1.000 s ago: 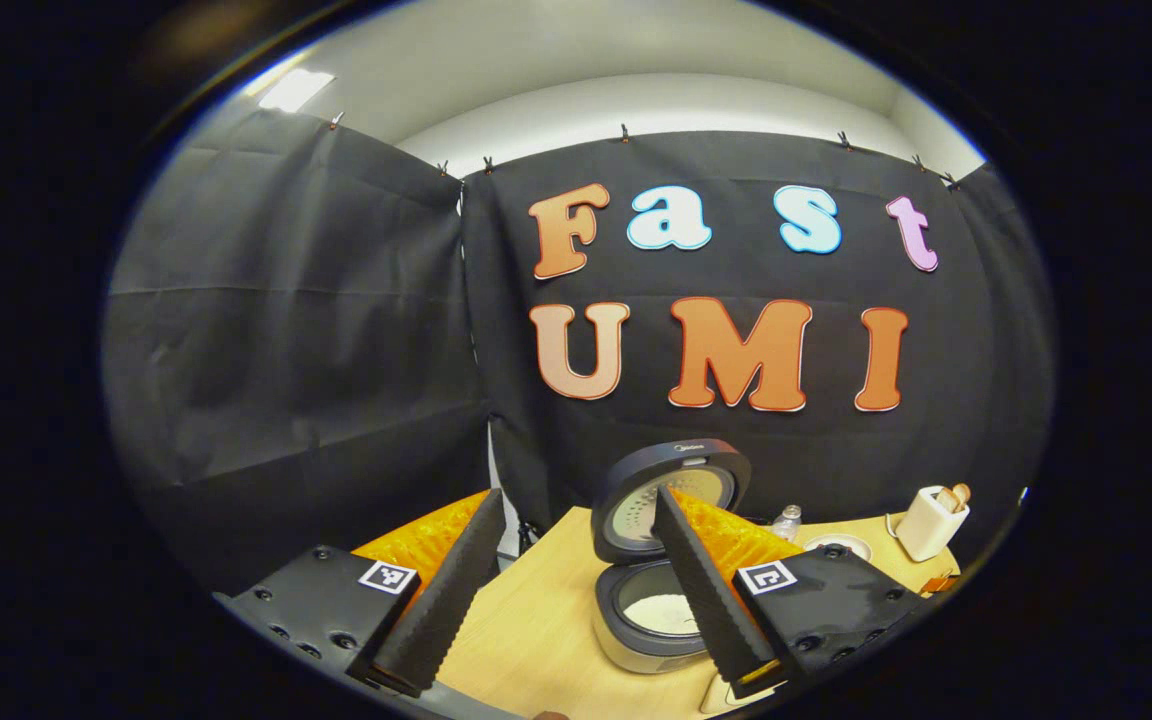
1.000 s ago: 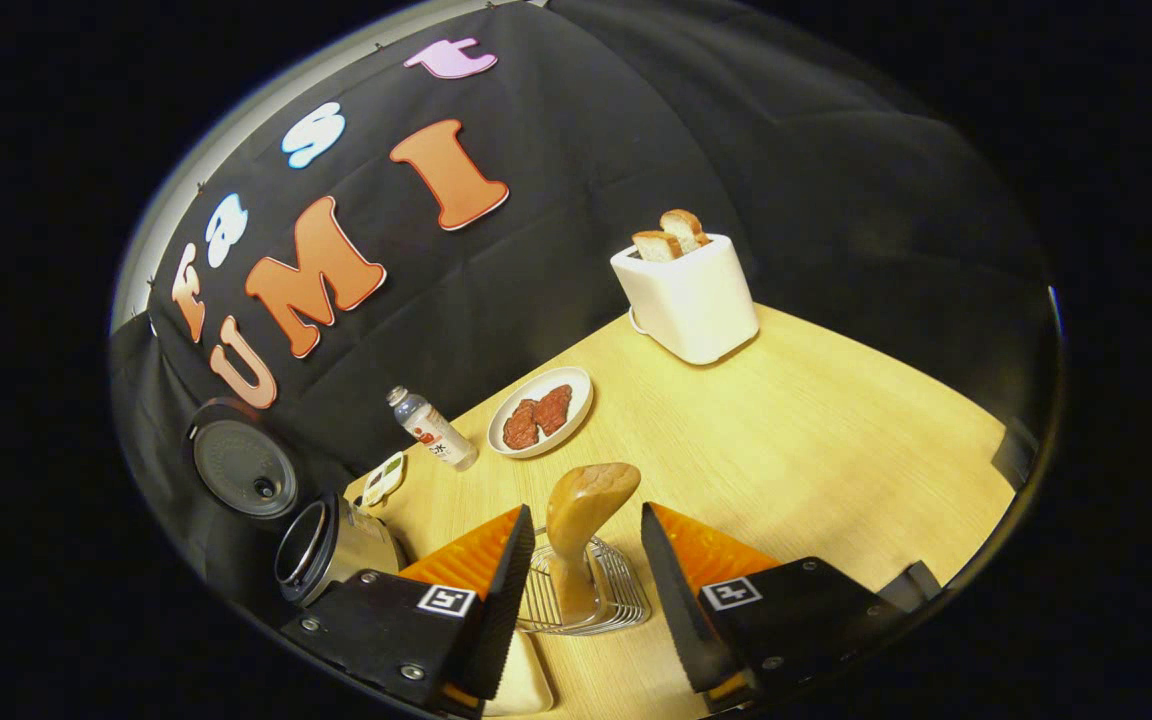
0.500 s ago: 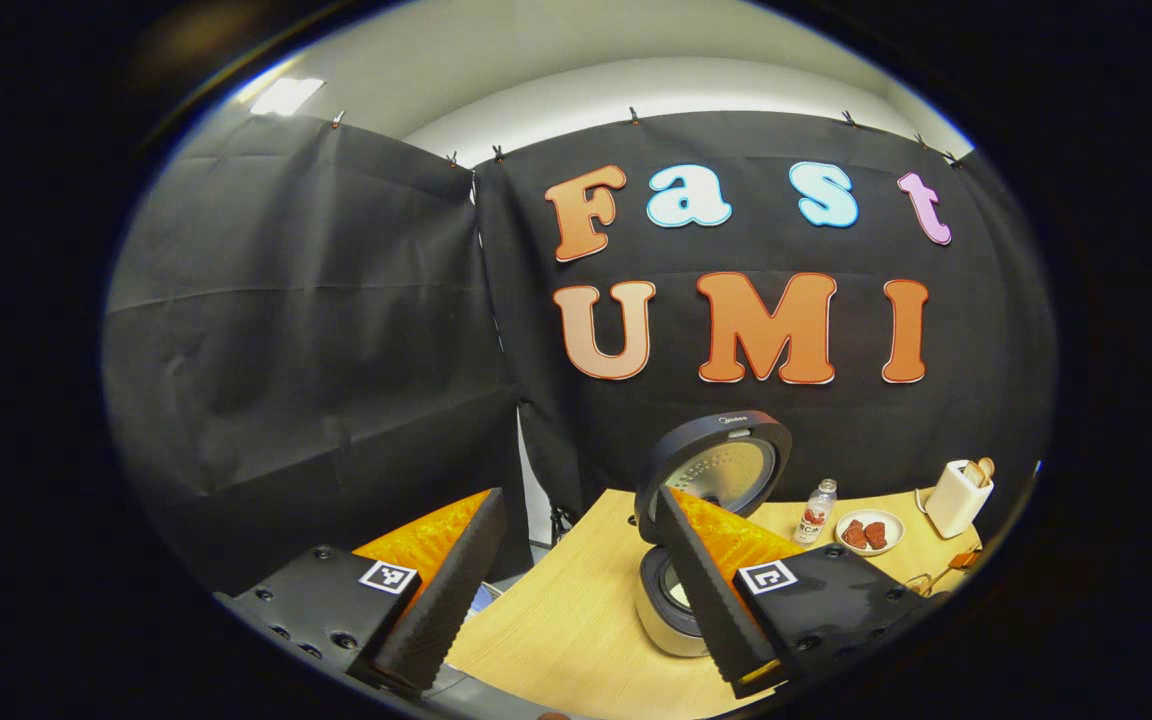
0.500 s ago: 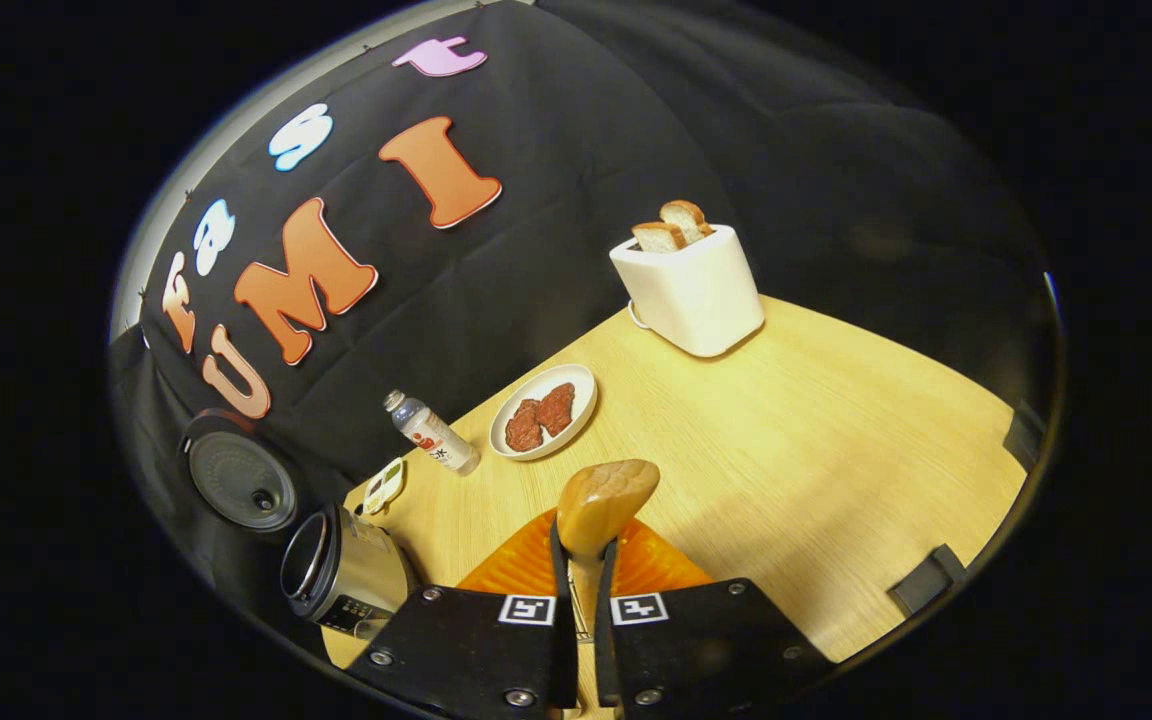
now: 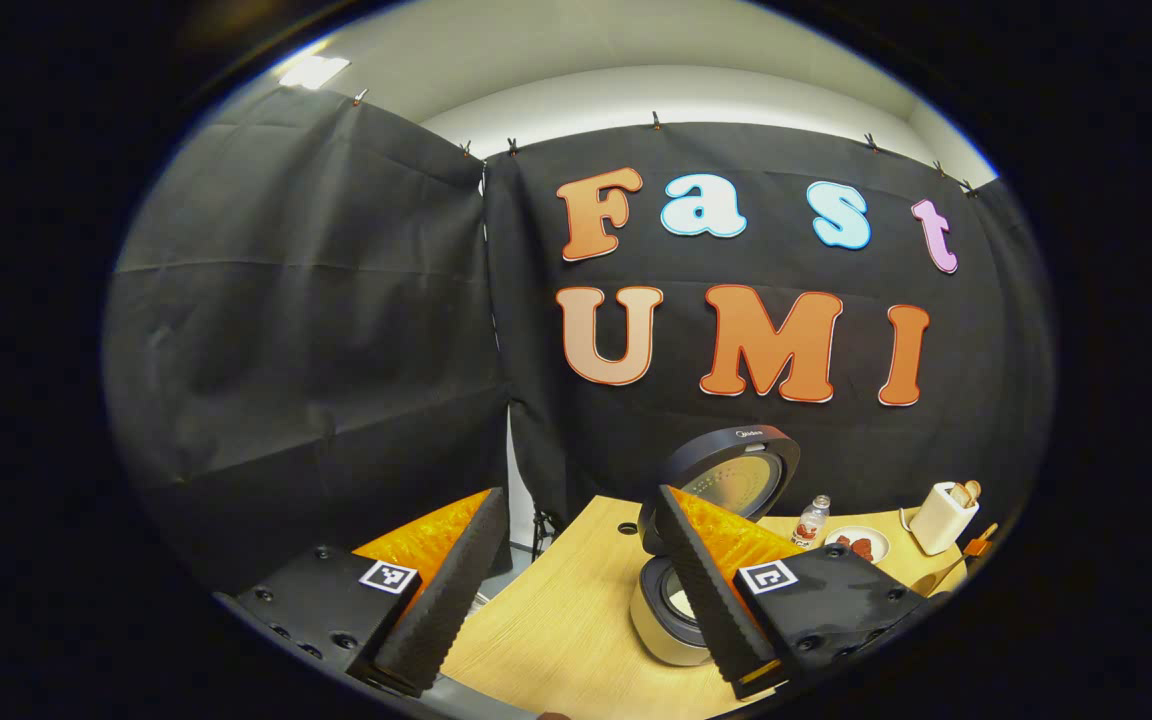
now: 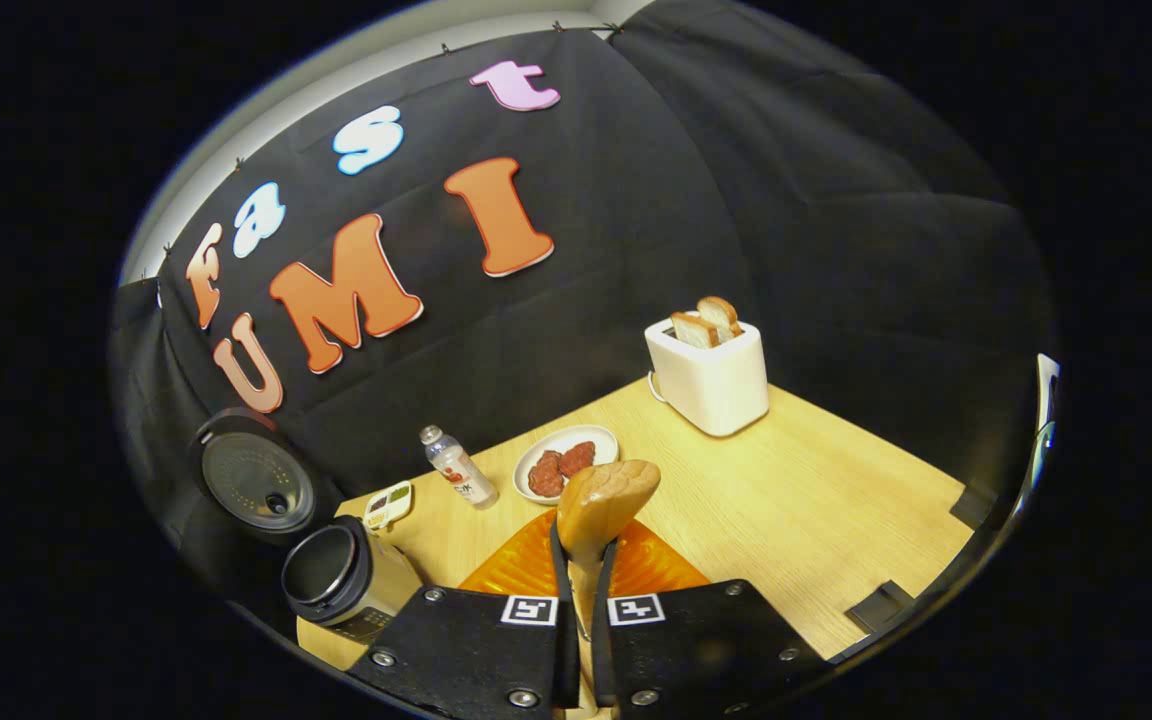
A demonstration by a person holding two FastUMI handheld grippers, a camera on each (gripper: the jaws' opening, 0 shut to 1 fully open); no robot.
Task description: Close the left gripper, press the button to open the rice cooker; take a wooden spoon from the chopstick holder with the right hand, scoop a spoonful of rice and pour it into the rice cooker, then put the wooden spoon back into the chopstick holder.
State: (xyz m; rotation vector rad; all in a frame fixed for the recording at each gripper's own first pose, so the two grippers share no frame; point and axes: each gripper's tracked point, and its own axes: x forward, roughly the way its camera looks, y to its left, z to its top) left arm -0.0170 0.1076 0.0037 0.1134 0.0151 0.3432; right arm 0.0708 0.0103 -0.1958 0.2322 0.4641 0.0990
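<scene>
Right gripper fingers pinch the wooden spoon above open desk. Left gripper fingers spread beside the open-lidded rice cooker

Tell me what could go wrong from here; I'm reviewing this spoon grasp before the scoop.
The right gripper is shut on the wooden spoon low on its handle, with the bowl well above the fingers, so it might pivot under load. On the way to the open rice cooker, the spoon could clip the bottle or the plate.
</scene>
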